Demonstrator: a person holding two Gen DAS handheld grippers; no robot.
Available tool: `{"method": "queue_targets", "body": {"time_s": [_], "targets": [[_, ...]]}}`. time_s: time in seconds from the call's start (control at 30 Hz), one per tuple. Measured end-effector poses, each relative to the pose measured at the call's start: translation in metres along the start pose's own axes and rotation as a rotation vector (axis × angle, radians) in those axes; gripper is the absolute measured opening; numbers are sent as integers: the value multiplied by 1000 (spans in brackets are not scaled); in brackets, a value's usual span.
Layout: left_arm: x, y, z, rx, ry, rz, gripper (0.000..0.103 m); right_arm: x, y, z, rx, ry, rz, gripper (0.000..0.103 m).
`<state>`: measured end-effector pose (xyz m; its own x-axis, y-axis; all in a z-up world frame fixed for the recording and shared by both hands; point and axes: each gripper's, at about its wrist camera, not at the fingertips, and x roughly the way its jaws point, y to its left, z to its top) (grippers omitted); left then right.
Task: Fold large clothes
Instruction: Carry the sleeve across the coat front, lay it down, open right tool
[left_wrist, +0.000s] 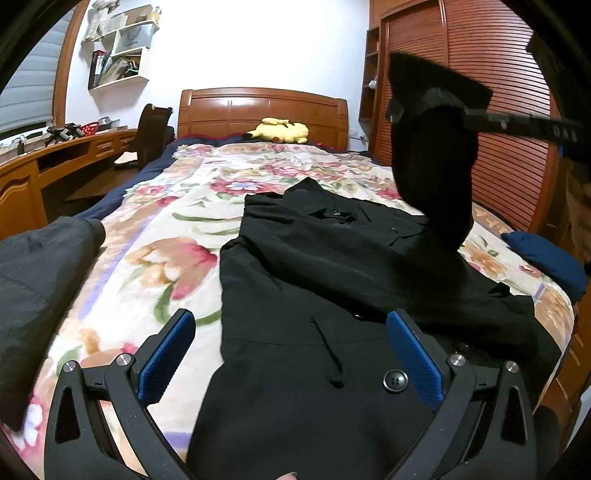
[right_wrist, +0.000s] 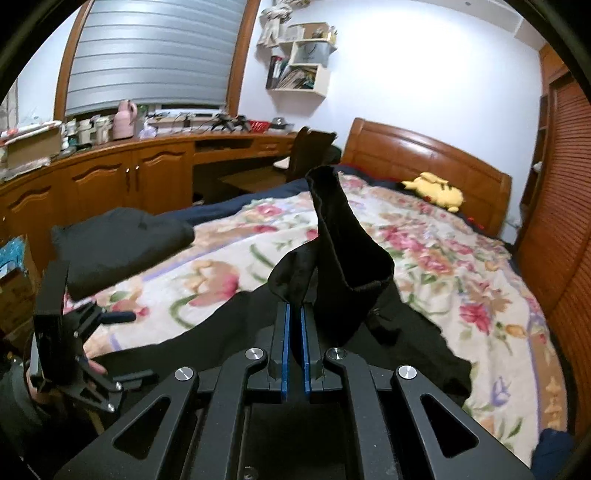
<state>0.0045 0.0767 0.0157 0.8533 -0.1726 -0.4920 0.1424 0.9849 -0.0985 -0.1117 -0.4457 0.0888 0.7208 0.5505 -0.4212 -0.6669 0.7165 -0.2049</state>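
A black jacket (left_wrist: 314, 266) lies spread on the floral bed cover (left_wrist: 147, 236). My left gripper (left_wrist: 291, 350) is open just above the jacket's near part, one blue pad on each side of a drawstring and button. My right gripper (right_wrist: 295, 317) is shut on the jacket's black sleeve (right_wrist: 343, 251), which it holds lifted above the jacket body. In the left wrist view the raised sleeve (left_wrist: 432, 166) hangs from the right gripper (left_wrist: 461, 110) at the upper right. The left gripper also shows in the right wrist view (right_wrist: 122, 316) at the lower left.
A second dark garment (left_wrist: 40, 280) lies folded at the bed's left edge. A yellow plush toy (left_wrist: 280, 130) rests by the wooden headboard (left_wrist: 258, 110). A wooden desk (right_wrist: 110, 166) and chair (right_wrist: 310, 151) stand left of the bed, a slatted wardrobe (left_wrist: 480, 74) to the right.
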Motion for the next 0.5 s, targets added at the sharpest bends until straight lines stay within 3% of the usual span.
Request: {"method": "queue_targets", "body": {"time_s": [0.5], "targets": [[4, 4, -2, -10, 2, -2, 103, 30, -20, -37, 141, 195, 64, 6]]}}
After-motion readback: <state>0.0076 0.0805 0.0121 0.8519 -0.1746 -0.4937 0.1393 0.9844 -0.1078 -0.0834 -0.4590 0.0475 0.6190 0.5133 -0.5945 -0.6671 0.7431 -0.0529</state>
